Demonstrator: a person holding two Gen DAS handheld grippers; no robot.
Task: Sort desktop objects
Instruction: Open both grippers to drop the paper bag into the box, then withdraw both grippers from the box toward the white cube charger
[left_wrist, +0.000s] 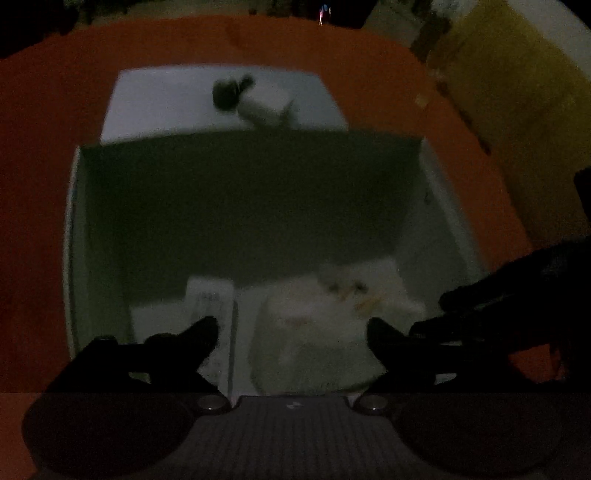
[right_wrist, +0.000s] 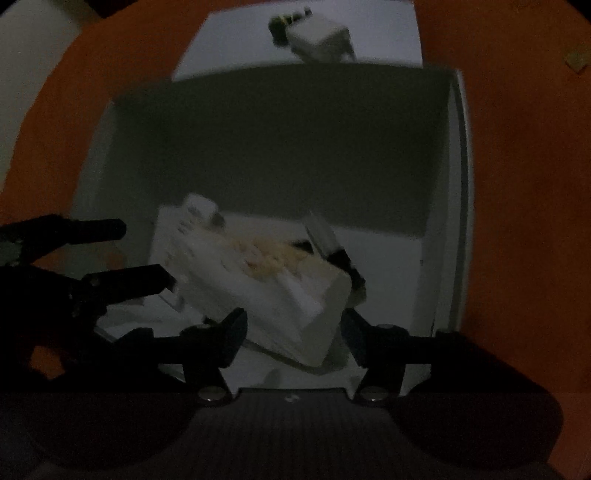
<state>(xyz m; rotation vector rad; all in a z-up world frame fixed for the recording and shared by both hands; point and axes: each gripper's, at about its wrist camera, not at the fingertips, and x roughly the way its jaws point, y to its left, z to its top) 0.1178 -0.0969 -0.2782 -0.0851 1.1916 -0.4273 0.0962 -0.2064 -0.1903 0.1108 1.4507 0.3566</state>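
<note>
Dim light over the orange bench (left_wrist: 33, 184). Both grippers hang above an open white box (right_wrist: 461, 184). The right gripper (right_wrist: 293, 328) has its jaws spread, a white packet (right_wrist: 266, 280) with a yellowish picture lying between and just ahead of them. The left gripper (left_wrist: 291, 332) is spread too, over the same packet (left_wrist: 332, 314). Printing on a white carton (left_wrist: 210, 295) by its left jaw is too blurred to read

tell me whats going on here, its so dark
A person holds two grippers over a white bin on an orange table. The right gripper hangs with open jaws around a white box in the bin. The left gripper hovers open beside it. A small white item lies beyond the bin.
</note>
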